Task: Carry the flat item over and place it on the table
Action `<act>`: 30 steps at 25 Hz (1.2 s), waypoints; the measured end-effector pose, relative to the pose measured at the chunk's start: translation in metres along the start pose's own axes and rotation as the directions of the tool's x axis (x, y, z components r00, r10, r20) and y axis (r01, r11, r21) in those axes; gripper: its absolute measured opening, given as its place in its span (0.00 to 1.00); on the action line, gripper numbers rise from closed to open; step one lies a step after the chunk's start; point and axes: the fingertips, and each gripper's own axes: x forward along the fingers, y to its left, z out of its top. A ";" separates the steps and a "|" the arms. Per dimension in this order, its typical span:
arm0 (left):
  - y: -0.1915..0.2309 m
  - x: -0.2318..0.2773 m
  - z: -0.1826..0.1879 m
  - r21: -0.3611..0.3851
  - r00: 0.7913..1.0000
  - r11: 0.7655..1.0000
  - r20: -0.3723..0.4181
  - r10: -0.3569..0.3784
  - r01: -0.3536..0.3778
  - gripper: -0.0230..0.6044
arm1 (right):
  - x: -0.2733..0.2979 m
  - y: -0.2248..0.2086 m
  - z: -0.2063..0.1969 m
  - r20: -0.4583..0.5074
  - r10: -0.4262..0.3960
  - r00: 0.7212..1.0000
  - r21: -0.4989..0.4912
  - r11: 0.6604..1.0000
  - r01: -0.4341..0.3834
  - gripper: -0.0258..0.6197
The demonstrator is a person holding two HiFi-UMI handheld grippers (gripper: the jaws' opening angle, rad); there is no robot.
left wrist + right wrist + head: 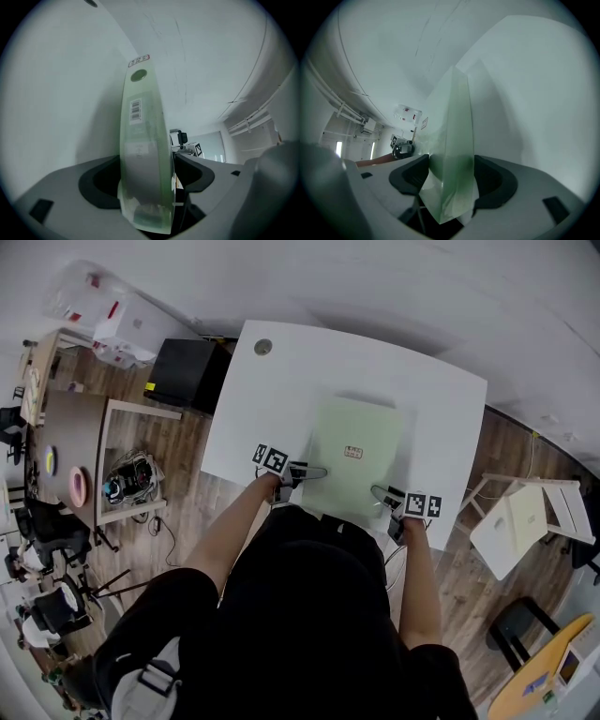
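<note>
The left gripper (314,472) sits at the near left edge of the flat item (361,427), a pale green plastic sleeve with a small label on top. Its jaws stand wide apart around that edge. In the left gripper view the sleeve rises between the two pads with a thin dark gap on one side, so nothing appears to be pinched there. That fits a sleeve that no longer needs carrying: in the head view it lies flat on the white table (281,381), roughly in the middle and well clear of the round cable hole (262,347) at the far left corner. The table seems to bear its whole weight.

The two claws take the sleeve at opposite ends of the same near edge. This is probably because a thin, floppy sheet sags or twists when held from one point, while a hold at each end keeps it level on the way over.

The right gripper (382,493) is at the near right edge. In the right gripper view the pads meet the green plastic on both sides and it creases between them, so this claw looks closed on the sleeve. The placing looks all but done, with this right-hand grip yet to let go
</note>
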 end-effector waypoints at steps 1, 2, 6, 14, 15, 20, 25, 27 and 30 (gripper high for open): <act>0.000 -0.001 -0.001 0.005 1.000 1.000 0.002 0.004 -0.004 0.59 | 0.000 0.000 0.000 0.002 0.001 1.000 -0.002 1.000 -0.001 0.54; 0.000 -0.003 -0.003 0.019 1.000 1.000 0.003 0.012 -0.013 0.59 | 0.000 0.000 0.000 0.004 0.001 1.000 -0.003 1.000 -0.001 0.54; 0.004 -0.012 -0.002 0.086 0.998 0.995 0.038 0.054 -0.057 0.59 | 0.000 -0.002 0.000 0.021 -0.013 1.000 0.004 1.000 0.013 0.53; -0.010 -0.025 0.010 0.115 0.989 0.993 0.147 0.007 -0.024 0.59 | -0.002 -0.002 0.001 0.088 -0.016 0.996 0.006 1.000 0.015 0.53; -0.011 -0.026 0.010 0.118 0.987 0.993 0.158 0.008 -0.026 0.59 | -0.003 -0.002 0.001 0.100 -0.007 0.995 0.004 1.000 0.007 0.53; -0.029 -0.033 0.002 0.180 0.982 0.983 0.186 -0.022 -0.012 0.59 | -0.015 0.007 -0.003 0.160 -0.017 0.987 -0.029 0.999 0.022 0.53; -0.062 -0.043 -0.022 0.272 0.984 0.961 0.151 -0.093 0.049 0.59 | -0.032 0.034 -0.008 0.206 -0.048 0.977 -0.164 0.983 0.083 0.53; -0.084 -0.050 -0.029 0.307 0.978 0.949 0.161 -0.133 0.078 0.59 | -0.036 0.050 -0.011 0.224 -0.056 0.973 -0.208 0.973 0.103 0.54; -0.116 -0.061 -0.041 0.368 0.965 0.923 0.183 -0.186 0.109 0.59 | -0.043 0.080 -0.018 0.268 -0.019 0.963 -0.228 0.970 0.083 0.53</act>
